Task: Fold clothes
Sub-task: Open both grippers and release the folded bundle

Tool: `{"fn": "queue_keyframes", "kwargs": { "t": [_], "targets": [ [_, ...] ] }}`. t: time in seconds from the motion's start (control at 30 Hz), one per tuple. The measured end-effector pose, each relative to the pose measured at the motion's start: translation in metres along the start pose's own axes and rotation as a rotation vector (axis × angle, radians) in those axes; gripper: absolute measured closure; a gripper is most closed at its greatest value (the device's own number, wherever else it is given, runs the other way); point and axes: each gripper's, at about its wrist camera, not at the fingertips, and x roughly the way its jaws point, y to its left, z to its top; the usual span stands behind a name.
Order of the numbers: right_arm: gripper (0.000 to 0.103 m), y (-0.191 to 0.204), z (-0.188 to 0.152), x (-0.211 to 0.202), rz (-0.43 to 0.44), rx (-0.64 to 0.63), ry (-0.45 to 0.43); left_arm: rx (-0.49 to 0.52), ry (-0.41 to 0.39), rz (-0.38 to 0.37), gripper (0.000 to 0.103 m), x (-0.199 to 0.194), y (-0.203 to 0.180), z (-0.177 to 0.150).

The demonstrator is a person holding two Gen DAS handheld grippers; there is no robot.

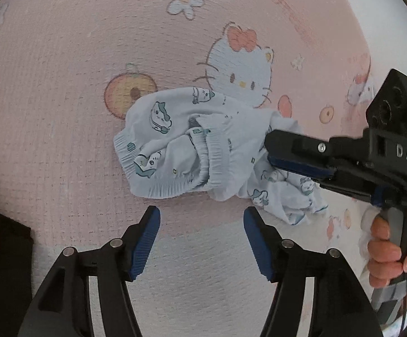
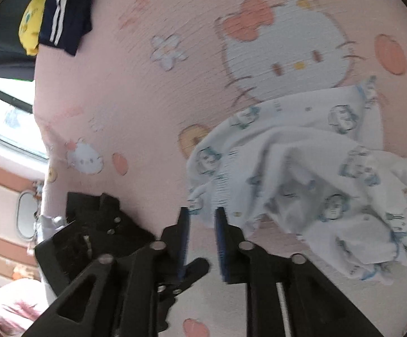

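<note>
A small pale blue-white garment (image 1: 192, 146) with cartoon prints and elastic cuffs lies crumpled on the pink Hello Kitty sheet (image 1: 63, 56). My left gripper (image 1: 202, 214) is open and empty, just short of the garment's near edge. My right gripper (image 1: 269, 148) comes in from the right, its tips at the garment's right side. In the right wrist view the right gripper (image 2: 202, 213) has a narrow gap between its pads at the edge of the garment (image 2: 301, 168); no cloth shows between them. The left gripper (image 2: 96, 224) shows there as a dark shape at the lower left.
A dark navy garment with white stripes (image 2: 66, 8) and a yellow plush toy (image 2: 31, 22) lie at the far edge of the sheet. A window (image 2: 4, 118) is beyond the bed's side. A hand (image 1: 386, 255) holds the right gripper's handle.
</note>
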Motion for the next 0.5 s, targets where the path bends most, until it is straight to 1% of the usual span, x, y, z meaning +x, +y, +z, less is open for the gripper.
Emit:
{"fn": "queue_keyframes", "kwargs": {
  "t": [0.03, 0.07, 0.17, 0.27, 0.33, 0.4, 0.5],
  "targets": [
    [0.063, -0.005, -0.001, -0.001, -0.01, 0.008, -0.006, 0.013, 0.001, 0.012, 0.044, 0.002, -0.002, 0.0],
    [0.061, -0.01, -0.001, -0.002, -0.021, 0.016, -0.011, 0.013, 0.0, 0.011, 0.044, 0.002, -0.002, 0.0],
    [0.06, -0.024, -0.001, -0.004, -0.042, 0.048, -0.011, 0.01, -0.004, -0.007, 0.044, 0.005, -0.003, 0.002],
    [0.054, -0.034, 0.003, -0.006, -0.045, 0.083, -0.024, 0.028, 0.0, -0.005, 0.044, 0.009, -0.006, 0.009],
    [0.048, -0.036, 0.01, -0.004, -0.034, 0.111, -0.041, 0.043, 0.0, -0.002, 0.044, 0.011, -0.009, 0.012],
    [0.044, -0.038, 0.019, -0.005, -0.006, 0.124, -0.04, 0.053, 0.002, 0.008, 0.044, 0.014, -0.011, 0.017],
    [0.043, -0.036, 0.031, 0.006, -0.024, 0.127, -0.045, 0.038, 0.005, 0.009, 0.044, 0.015, -0.01, 0.02]
  ]
}}
